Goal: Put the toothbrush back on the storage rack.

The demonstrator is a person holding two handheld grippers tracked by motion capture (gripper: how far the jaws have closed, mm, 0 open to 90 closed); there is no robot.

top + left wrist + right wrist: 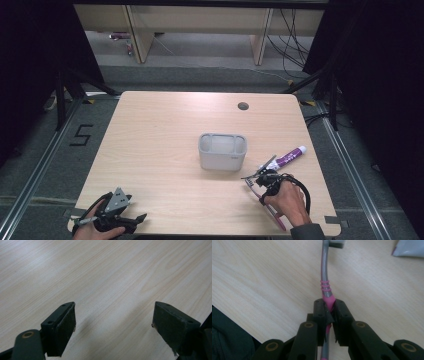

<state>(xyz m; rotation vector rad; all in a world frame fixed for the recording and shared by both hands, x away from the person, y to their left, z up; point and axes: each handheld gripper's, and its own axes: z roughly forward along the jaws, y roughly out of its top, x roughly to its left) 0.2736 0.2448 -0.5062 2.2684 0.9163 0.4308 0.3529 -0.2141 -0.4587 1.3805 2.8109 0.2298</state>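
Observation:
A toothbrush (325,270) with a grey neck and pink grip runs straight up from between my right gripper's (329,307) jaws, which are shut on its pink part; the bristle head is at the top edge. In the high view the right gripper (261,192) sits at the front right of the table, with the toothbrush (274,216) slanting under the hand. A purple and white toothpaste tube (290,157) lies just beyond it. My left gripper (135,212) rests at the table's front left corner. Its jaws stand wide open (113,322) over bare wood.
A grey plastic bin (220,162) stands upright at the middle of the table, left of and beyond the right hand. A cable hole (243,106) is near the far edge. One corner of the toothpaste tube (409,250) shows in the right gripper view.

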